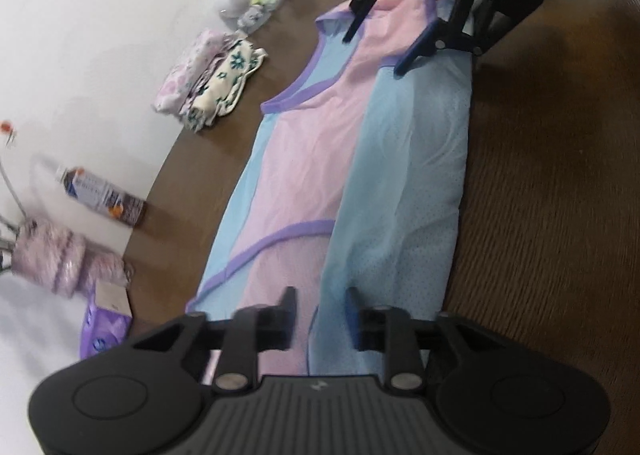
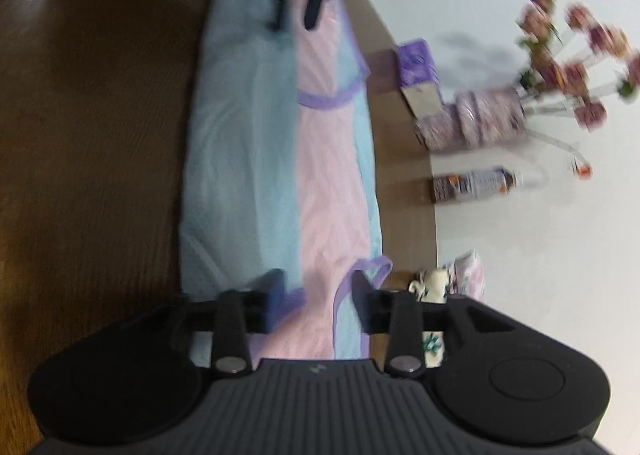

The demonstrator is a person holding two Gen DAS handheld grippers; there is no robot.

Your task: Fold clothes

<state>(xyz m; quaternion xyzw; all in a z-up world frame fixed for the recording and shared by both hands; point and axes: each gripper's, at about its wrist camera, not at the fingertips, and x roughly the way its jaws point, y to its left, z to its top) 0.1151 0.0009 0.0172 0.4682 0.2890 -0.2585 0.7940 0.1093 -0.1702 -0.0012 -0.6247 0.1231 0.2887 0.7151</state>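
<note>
Both grippers, left (image 1: 320,313) and right (image 2: 318,297), hold jaws open above the garment (image 1: 304,159); vase (image 2: 486,117) holds flowers (image 2: 568,51).

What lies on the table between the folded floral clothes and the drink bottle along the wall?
Nothing: in the left wrist view, only bare wooden table separates the folded floral clothes from the bottle.

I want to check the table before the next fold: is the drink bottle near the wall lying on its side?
No, the drink bottle stands upright on the table, beside the pink vase.
</note>
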